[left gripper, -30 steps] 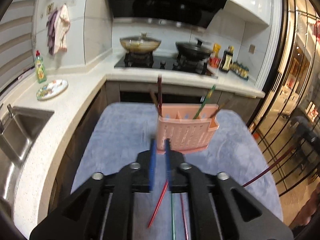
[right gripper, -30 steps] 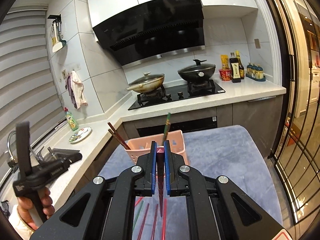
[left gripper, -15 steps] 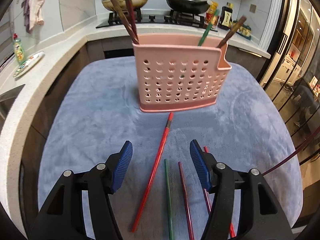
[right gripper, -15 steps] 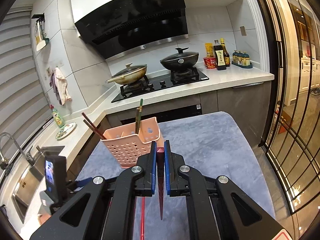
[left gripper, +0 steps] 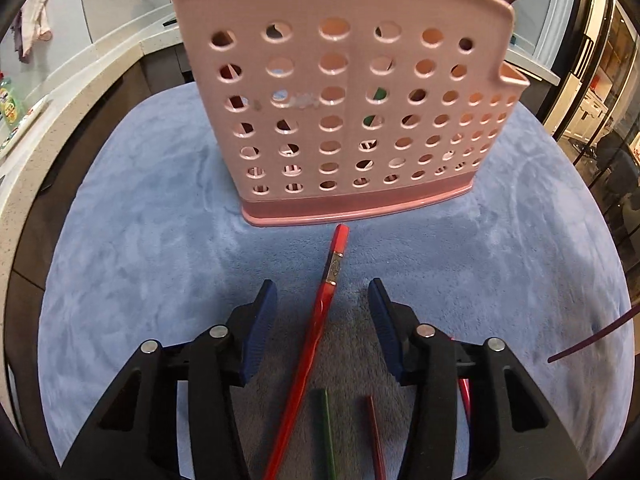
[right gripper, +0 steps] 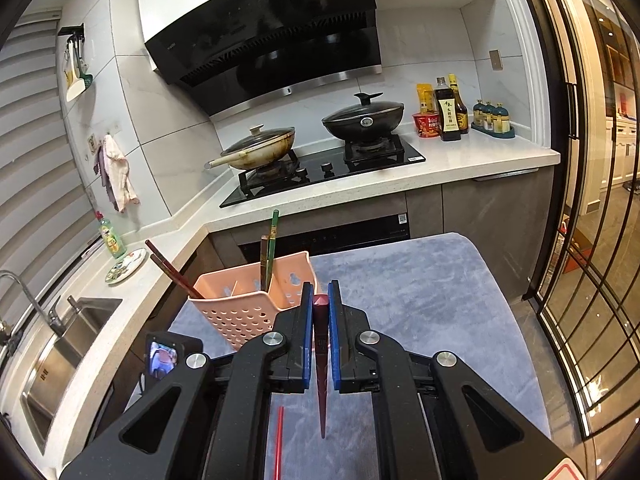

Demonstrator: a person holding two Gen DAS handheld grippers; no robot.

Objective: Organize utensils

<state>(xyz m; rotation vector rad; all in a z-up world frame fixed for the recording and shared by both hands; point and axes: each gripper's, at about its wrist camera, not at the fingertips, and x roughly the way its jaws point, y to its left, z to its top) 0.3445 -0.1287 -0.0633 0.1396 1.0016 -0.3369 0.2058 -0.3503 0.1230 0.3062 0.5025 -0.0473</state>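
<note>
a: lying on the blue cloth of the desk, the red chopstick sits between the left gripper fingers, which are closing but not touching it; its top end is just before the pink holder.

b: and the right gripper?

a: clamped on a dark red chopstick, tip hanging free. the green chopstick and another dark one are cut off at the bottom edge. chopsticks in the holder show only through holes; which compartment, i can't tell.
</note>
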